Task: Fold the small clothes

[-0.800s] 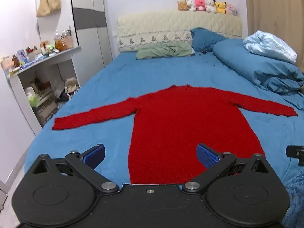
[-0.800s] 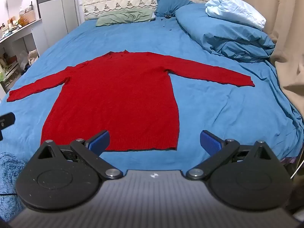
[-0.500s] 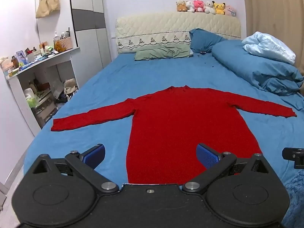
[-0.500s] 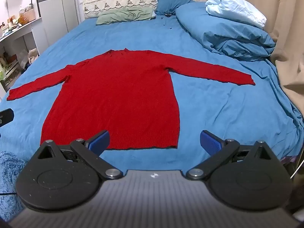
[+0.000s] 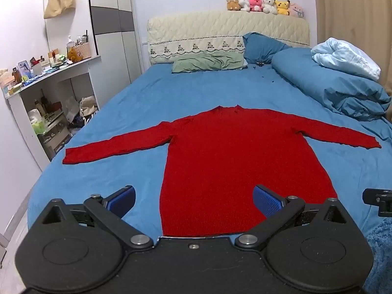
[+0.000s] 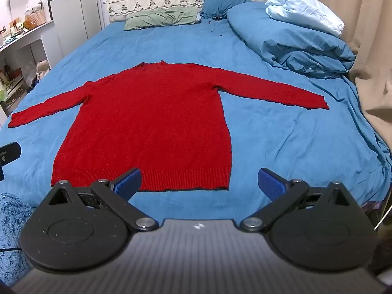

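A red long-sleeved sweater (image 5: 235, 156) lies flat on the blue bed (image 5: 171, 93), neck toward the headboard, both sleeves spread out to the sides. It also shows in the right wrist view (image 6: 154, 120). My left gripper (image 5: 194, 199) is open and empty, held above the sweater's hem near the foot of the bed. My right gripper (image 6: 199, 181) is open and empty, above the hem's right corner. Each gripper's edge shows at the side of the other's view.
A rolled blue duvet (image 5: 338, 90) with a pale blue blanket (image 6: 303, 12) lies along the bed's right side. A green pillow (image 5: 208, 62) and a blue pillow (image 5: 262, 46) lie at the headboard. A cluttered white shelf (image 5: 46, 90) stands left; a curtain (image 6: 367, 36) hangs right.
Both grippers have drifted slightly; the left view has tilted up a little. The sweater has not moved and both grippers stay open.
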`<action>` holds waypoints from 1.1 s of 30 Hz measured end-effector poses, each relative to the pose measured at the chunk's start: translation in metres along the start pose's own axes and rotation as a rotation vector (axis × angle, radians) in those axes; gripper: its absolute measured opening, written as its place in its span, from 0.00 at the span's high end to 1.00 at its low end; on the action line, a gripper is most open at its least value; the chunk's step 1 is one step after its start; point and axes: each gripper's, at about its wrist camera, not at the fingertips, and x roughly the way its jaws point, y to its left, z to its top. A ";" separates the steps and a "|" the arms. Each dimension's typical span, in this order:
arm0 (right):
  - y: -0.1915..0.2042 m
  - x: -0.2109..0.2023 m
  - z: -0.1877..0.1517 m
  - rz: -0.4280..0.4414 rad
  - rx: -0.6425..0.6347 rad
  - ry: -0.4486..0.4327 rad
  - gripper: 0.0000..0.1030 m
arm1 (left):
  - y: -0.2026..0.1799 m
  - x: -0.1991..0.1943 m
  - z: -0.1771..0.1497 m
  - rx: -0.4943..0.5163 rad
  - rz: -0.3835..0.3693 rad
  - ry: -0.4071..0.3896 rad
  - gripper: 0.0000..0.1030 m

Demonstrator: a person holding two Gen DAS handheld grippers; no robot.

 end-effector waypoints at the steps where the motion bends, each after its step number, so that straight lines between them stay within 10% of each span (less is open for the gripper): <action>1: 0.001 0.000 0.000 -0.002 0.000 0.000 0.00 | -0.001 0.001 0.000 0.001 0.001 0.002 0.00; 33: 0.003 0.002 0.000 -0.003 -0.003 0.003 0.00 | -0.003 0.000 0.001 -0.002 -0.001 0.003 0.00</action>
